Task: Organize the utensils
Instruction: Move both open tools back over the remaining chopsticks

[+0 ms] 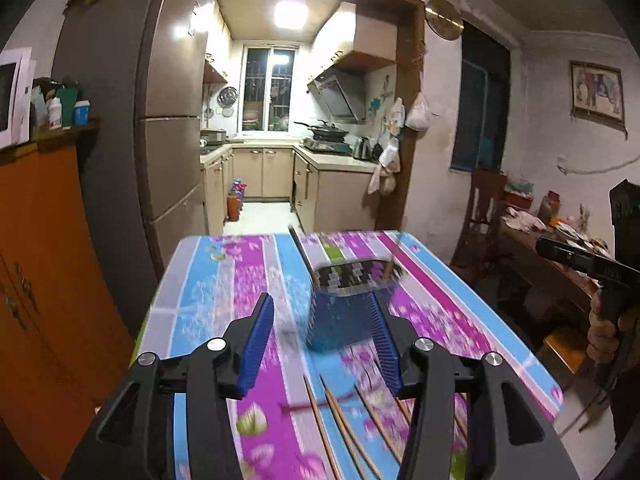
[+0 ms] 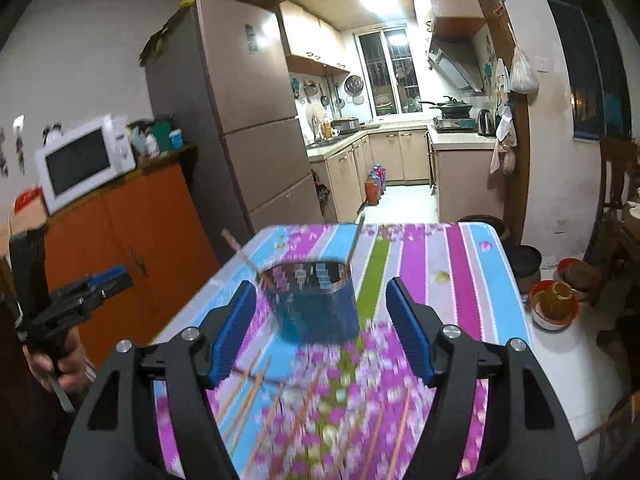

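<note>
Left wrist view — left hand-held gripper [image 1: 324,344] apart, empty; right hand-held gripper [image 2: 320,332] likewise — chopsticks [image 1: 340,420] below.

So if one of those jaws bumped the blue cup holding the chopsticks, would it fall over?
Possibly. The blue holder looks perforated and thin-walled, so probably light. Two chopsticks lean out well above its rim, which likely makes it top-heavy. The tablecloth looks smooth, so it might slide before tipping.
</note>
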Available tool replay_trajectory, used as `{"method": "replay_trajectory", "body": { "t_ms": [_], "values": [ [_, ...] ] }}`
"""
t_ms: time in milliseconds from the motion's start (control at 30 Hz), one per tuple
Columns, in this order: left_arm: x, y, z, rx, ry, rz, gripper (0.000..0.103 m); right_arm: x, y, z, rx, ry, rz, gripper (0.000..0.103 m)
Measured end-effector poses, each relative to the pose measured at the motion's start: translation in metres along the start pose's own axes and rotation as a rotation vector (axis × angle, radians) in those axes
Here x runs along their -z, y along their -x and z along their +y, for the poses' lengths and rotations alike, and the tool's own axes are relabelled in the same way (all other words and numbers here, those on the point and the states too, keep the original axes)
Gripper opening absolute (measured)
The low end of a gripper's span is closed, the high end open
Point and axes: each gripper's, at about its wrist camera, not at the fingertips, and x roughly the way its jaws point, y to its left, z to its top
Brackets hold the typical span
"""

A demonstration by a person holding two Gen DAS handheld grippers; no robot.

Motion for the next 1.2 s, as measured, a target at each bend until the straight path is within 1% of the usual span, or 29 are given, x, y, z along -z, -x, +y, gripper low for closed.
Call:
{"method": "replay_trajectory", "body": {
  "t_ms": [100,133,167,267,300,400,500,567,633,767,867,933,1000,1033,1067,1100,1167,1200],
  "values": [
    [0.029,0.016,-0.003,0.018,0.003,0.020,0.050,0.026,0.016,0.012,0.012,0.031,0.020,0.065],
    [0.039,0.019,-0.005,0.013,-0.003,0.029,0.050,0.033,0.019,0.015,0.015,0.040,0.023,0.065],
    [0.047,0.021,-0.005,0.005,-0.010,0.036,0.050,0.042,0.024,0.020,0.019,0.055,0.025,0.065],
    [0.076,0.023,-0.007,-0.047,-0.034,0.067,0.050,0.066,0.035,0.030,0.041,0.094,0.026,0.065],
    [0.090,0.025,-0.007,-0.062,-0.030,0.080,0.050,0.072,0.037,0.032,0.046,0.102,0.027,0.065],
    [0.114,0.028,-0.008,-0.084,-0.015,0.101,0.050,0.095,0.044,0.037,0.053,0.109,0.036,0.065],
    [0.133,0.032,-0.004,-0.093,0.008,0.108,0.050,0.115,0.049,0.045,0.092,0.149,0.031,0.065],
    [0.147,0.037,-0.007,-0.116,-0.002,0.093,0.050,0.130,0.053,0.049,0.108,0.163,0.031,0.065],
    [0.164,0.041,-0.013,-0.139,-0.025,0.077,0.050,0.141,0.053,0.050,0.103,0.153,0.039,0.065],
    [0.187,0.044,-0.028,-0.141,-0.071,0.081,0.047,0.163,0.048,0.049,0.092,0.110,0.073,0.065],
    [0.202,0.043,-0.041,-0.135,-0.109,0.089,0.042,0.180,0.041,0.054,0.112,0.103,0.096,0.065],
    [0.211,0.038,-0.049,-0.134,-0.126,0.106,0.036,0.192,0.034,0.058,0.129,0.102,0.110,0.065],
    [0.221,0.032,-0.055,-0.141,-0.139,0.124,0.031,0.203,0.028,0.062,0.130,0.099,0.117,0.064],
    [0.227,0.028,-0.058,-0.145,-0.146,0.131,0.030,0.211,0.022,0.064,0.127,0.094,0.126,0.063],
    [0.232,0.025,-0.060,-0.150,-0.153,0.133,0.026,0.215,0.019,0.065,0.126,0.093,0.132,0.059],
    [0.237,0.022,-0.062,-0.157,-0.159,0.136,0.024,0.221,0.013,0.067,0.122,0.093,0.143,0.058],
    [0.245,0.017,-0.064,-0.161,-0.163,0.143,0.020,0.228,0.007,0.071,0.107,0.095,0.152,0.050],
    [0.249,0.013,-0.065,-0.154,-0.160,0.151,0.015,0.232,0.002,0.072,0.098,0.095,0.157,0.049]
  ]
}}
